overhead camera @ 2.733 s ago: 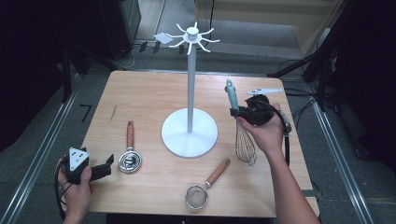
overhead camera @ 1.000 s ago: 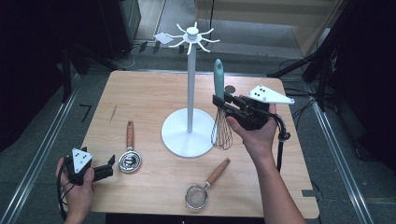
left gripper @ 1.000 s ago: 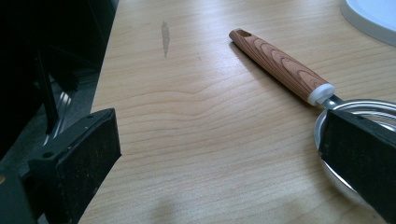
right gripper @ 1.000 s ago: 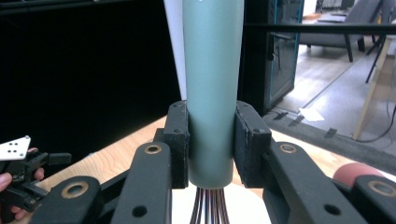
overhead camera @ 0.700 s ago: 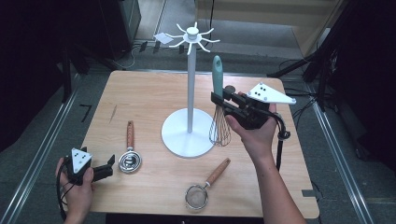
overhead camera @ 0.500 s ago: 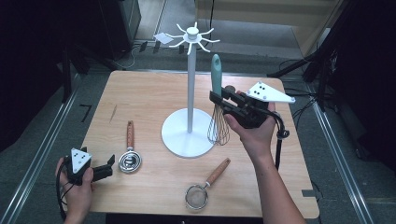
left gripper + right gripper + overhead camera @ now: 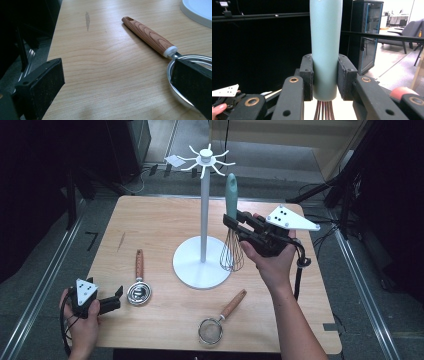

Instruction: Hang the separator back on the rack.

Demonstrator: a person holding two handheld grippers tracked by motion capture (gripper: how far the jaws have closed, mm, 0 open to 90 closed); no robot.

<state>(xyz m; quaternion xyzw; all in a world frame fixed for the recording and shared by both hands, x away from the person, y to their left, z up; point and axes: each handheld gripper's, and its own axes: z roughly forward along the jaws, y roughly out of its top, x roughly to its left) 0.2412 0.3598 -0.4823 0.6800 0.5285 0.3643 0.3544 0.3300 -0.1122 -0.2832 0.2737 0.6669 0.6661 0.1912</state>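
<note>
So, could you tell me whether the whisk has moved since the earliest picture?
Yes. The whisk, clamped in the right claw, was tilted near the table's right edge; now it stands upright, closer to the stand, its wires beside the base.

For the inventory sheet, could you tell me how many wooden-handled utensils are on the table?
2: a spiral whisk near the left gripper, and a small strainer at the front, before the stand's base.

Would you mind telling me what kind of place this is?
Probably a lab or recording studio, not a kitchen: a wooden table stands among dark racks and floor cables, with office chairs behind, and kitchen tools serve as props.
</note>
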